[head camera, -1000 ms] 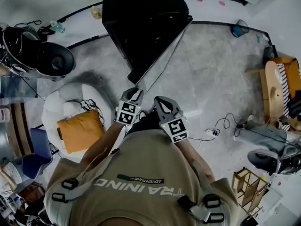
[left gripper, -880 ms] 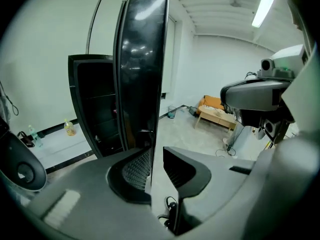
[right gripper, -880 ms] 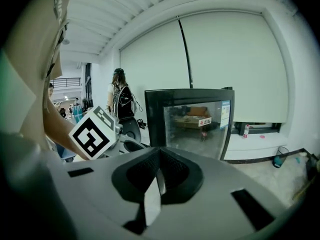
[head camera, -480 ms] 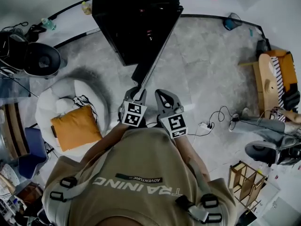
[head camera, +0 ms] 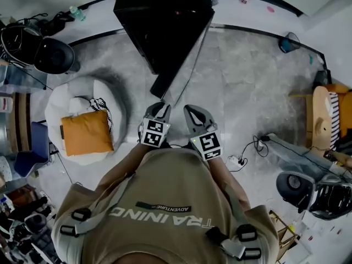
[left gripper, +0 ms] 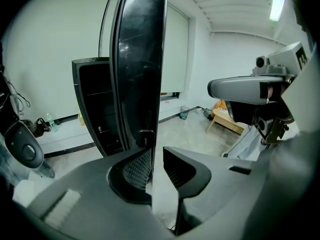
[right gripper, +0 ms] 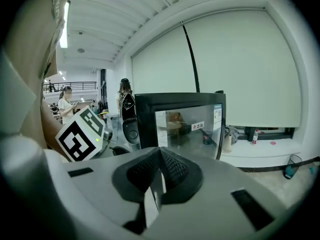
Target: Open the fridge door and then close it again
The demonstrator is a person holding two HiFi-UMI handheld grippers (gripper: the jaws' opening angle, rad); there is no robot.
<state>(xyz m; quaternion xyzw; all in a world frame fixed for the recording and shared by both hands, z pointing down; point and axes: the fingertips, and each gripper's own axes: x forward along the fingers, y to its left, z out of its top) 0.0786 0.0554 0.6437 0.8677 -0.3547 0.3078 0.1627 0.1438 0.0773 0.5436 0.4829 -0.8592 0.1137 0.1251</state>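
Observation:
The black fridge point(head camera: 159, 21) stands ahead of me with its glass door point(head camera: 184, 65) swung out towards me. My left gripper point(head camera: 159, 108) is at the door's free edge. In the left gripper view the door point(left gripper: 140, 84) is edge-on and runs down between that gripper's point(left gripper: 156, 156) jaws, which are closed on its edge. My right gripper point(head camera: 190, 111) hangs just right of the door, apart from it, shut with nothing in it. The right gripper view looks over its closed pads point(right gripper: 159, 159) at the glass door point(right gripper: 187, 126).
A white beanbag with an orange cushion point(head camera: 88, 131) lies on the floor at the left. A round black appliance point(head camera: 55, 56) is behind it. A cable and power strip point(head camera: 236, 161) lie at the right, near a wooden chair point(head camera: 324, 109). People point(right gripper: 65, 104) stand far off.
The head view has shifted a little. My left gripper has stayed at the door's free edge and the right beside it. The door's angle looks about the same.

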